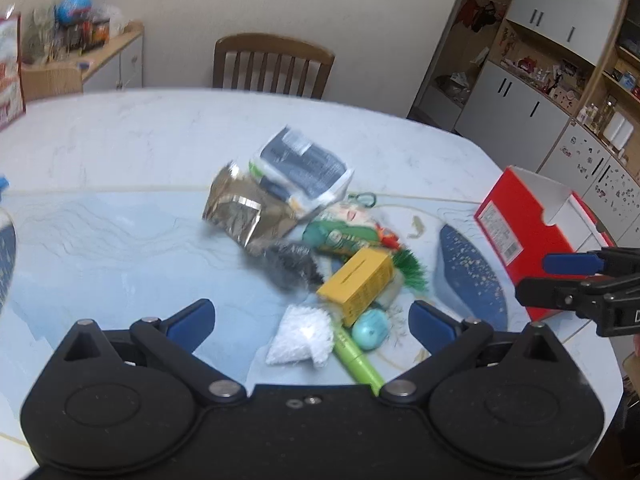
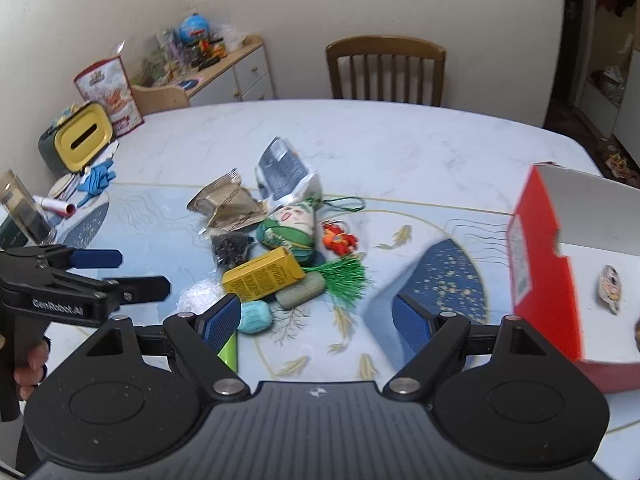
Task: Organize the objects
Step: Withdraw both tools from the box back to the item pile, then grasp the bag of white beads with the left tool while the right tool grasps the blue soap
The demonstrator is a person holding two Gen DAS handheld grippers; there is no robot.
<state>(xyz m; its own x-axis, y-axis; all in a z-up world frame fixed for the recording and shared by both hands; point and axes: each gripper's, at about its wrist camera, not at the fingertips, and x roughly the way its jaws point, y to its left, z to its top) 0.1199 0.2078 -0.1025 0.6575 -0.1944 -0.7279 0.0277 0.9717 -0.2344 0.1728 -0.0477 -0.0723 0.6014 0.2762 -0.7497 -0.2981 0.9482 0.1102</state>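
2 grippers hover over the table (image 2: 400, 140), both spread wide and holding nothing; we find the clutter heaped at centre, the red box (image 2: 548, 276) at the right edge. From the left gripper (image 1: 312, 320) the yellow carton (image 1: 356, 280) lies just ahead, long axis running near-left to far-right; the right gripper (image 2: 318, 316) sits between pile and box; we judge the left gripper nearer.

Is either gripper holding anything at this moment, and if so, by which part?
Nothing is held. The left gripper and right gripper are both open and empty, above the pile of objects on the table.
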